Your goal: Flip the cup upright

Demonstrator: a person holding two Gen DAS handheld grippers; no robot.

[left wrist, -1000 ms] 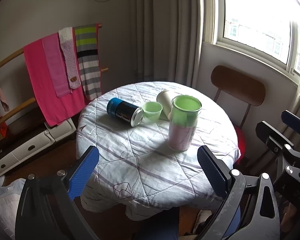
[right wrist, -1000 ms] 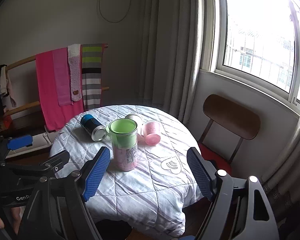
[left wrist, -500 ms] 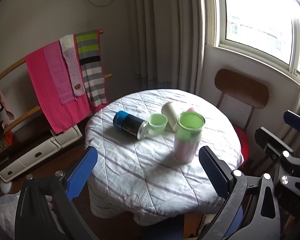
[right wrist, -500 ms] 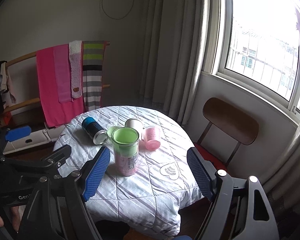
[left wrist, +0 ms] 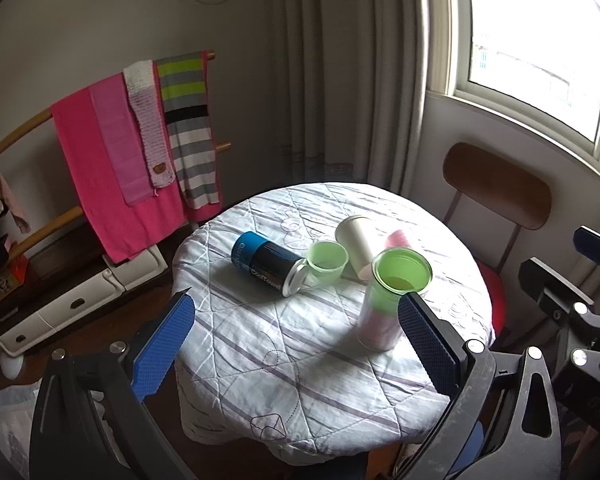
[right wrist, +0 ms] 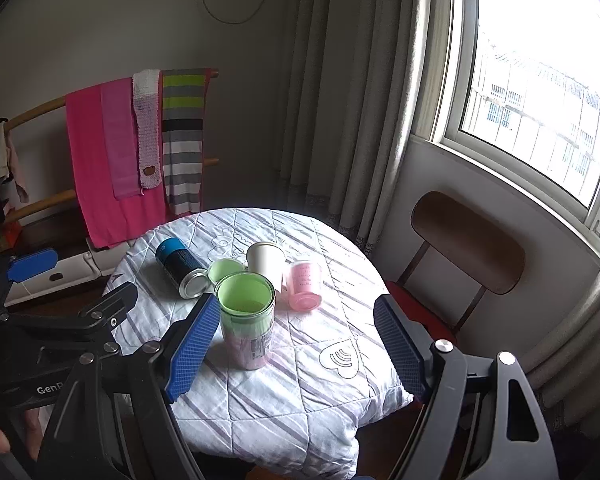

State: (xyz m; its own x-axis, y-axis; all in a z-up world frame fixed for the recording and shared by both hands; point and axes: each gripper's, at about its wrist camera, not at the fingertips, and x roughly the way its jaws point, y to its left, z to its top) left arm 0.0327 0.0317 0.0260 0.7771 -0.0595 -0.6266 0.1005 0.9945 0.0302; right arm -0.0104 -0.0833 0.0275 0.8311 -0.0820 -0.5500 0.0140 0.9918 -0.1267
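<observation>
Both tongs hang above the near edge of a round table (right wrist: 300,396) covered in a quilted, striped cloth, and each is spread wide with nothing between its blue pads. The left tongs (left wrist: 296,342) fill the bottom of the left wrist view; the right tongs (right wrist: 292,346) fill the bottom of the right wrist view, and neither touches anything on the table.

A cluster of 5 containers sits near the middle of both frames. A pink cup (right wrist: 304,285) lies on its side at the right of the cluster in the right wrist view, its open mouth turned toward the camera; in the left wrist view only a blurred pink edge shows behind the others. Just left of it lies a white cup (right wrist: 265,261), also tipped over. A small pale green cup (left wrist: 327,261) stands upright, touching the metal end of a blue and black can (left wrist: 265,263) that lies on its side. Nearest the cameras stands a tall clear tumbler (right wrist: 246,322) with a green inside and pink lower half.

A wooden chair (right wrist: 466,242) stands at the right of the table under a bright window (right wrist: 540,80). At the upper left, a rack holds pink and striped towels (left wrist: 140,152).
</observation>
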